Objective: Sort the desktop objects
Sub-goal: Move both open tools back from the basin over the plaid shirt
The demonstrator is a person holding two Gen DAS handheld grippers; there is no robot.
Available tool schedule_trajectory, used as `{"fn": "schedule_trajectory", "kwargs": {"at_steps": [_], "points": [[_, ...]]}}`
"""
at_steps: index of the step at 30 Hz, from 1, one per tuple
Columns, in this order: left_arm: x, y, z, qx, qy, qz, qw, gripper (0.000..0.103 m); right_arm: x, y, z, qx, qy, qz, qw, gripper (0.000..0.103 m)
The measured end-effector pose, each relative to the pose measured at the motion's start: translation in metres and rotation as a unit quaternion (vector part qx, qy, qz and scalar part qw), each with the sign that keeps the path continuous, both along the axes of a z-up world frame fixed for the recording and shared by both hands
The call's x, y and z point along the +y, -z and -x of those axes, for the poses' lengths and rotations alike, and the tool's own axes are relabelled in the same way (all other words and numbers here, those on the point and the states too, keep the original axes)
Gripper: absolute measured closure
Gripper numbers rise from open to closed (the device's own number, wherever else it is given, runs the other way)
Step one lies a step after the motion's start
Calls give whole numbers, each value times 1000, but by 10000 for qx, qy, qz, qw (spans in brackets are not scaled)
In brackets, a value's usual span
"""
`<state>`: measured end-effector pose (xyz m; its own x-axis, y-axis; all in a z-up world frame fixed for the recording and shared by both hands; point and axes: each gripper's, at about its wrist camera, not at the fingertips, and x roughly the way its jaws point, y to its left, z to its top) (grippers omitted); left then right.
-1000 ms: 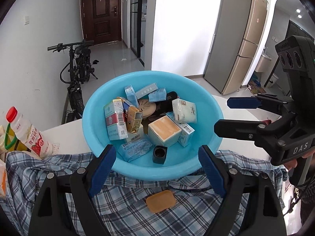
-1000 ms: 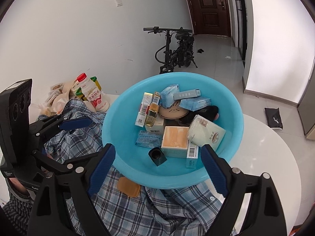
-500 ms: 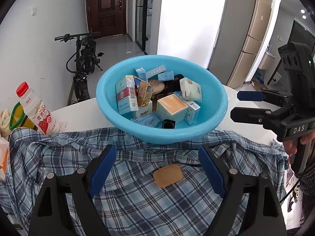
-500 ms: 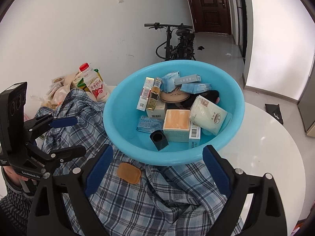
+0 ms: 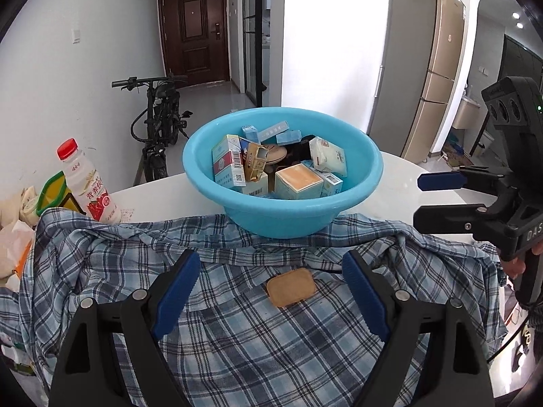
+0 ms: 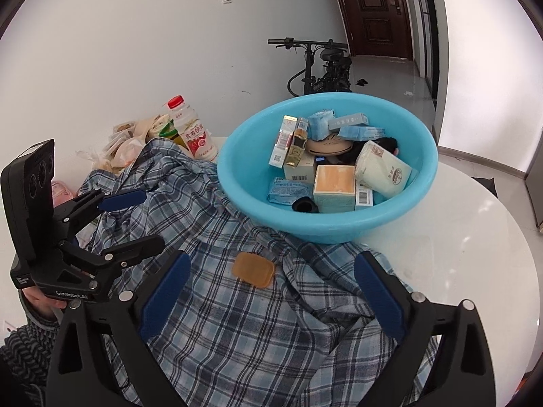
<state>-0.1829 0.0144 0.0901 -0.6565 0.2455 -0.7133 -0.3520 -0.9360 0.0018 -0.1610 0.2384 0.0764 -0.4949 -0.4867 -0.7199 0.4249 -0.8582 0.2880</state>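
Observation:
A blue basin (image 5: 281, 217) (image 6: 339, 227) full of small boxes and packets stands on a white round table, its near edge resting on a blue plaid shirt (image 5: 237, 322) (image 6: 237, 322). A tan leather patch (image 5: 291, 287) (image 6: 254, 270) shows on the shirt. My left gripper (image 5: 271, 291) is open and empty above the shirt, short of the basin; it also shows in the right wrist view (image 6: 135, 217). My right gripper (image 6: 271, 291) is open and empty above the shirt; it also shows at the right of the left wrist view (image 5: 420, 200).
A red-capped drink bottle (image 5: 86, 183) (image 6: 191, 132) and plastic bags (image 6: 122, 149) stand at the table's left by the wall. Bare white table top (image 6: 458, 237) lies right of the basin. A bicycle (image 5: 159, 125) and fridge (image 5: 417, 68) stand beyond the table.
Both grippers have pulled back and away from the basin, so it looks smaller and more of the shirt shows. Both stay open and empty.

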Motion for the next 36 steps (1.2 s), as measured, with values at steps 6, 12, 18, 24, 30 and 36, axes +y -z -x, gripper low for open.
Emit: {"fn": "schedule_trajectory", "kwargs": {"at_steps": [6, 12, 18, 24, 30, 36], "points": [[1, 6, -12, -40, -30, -83, 10000, 0, -7, 1, -23, 268, -21, -386, 9989, 3], [7, 14, -28, -78, 108, -140, 9998, 0, -1, 17, -37, 247, 286, -573, 9976, 1], [10, 22, -34, -44, 68, -64, 9999, 0, 6, 29, -49, 159, 367, -338, 9986, 1], [9, 28, -39, 174, -111, 108, 9997, 0, 8, 40, -58, 348, 406, -415, 9977, 1], [9, 41, -38, -47, -67, 34, 10000, 0, 16, 51, -62, 305, 626, -280, 9972, 1], [10, 59, -39, -228, -164, -50, 9996, 0, 19, 60, -67, 335, 720, -408, 9960, 1]]}}
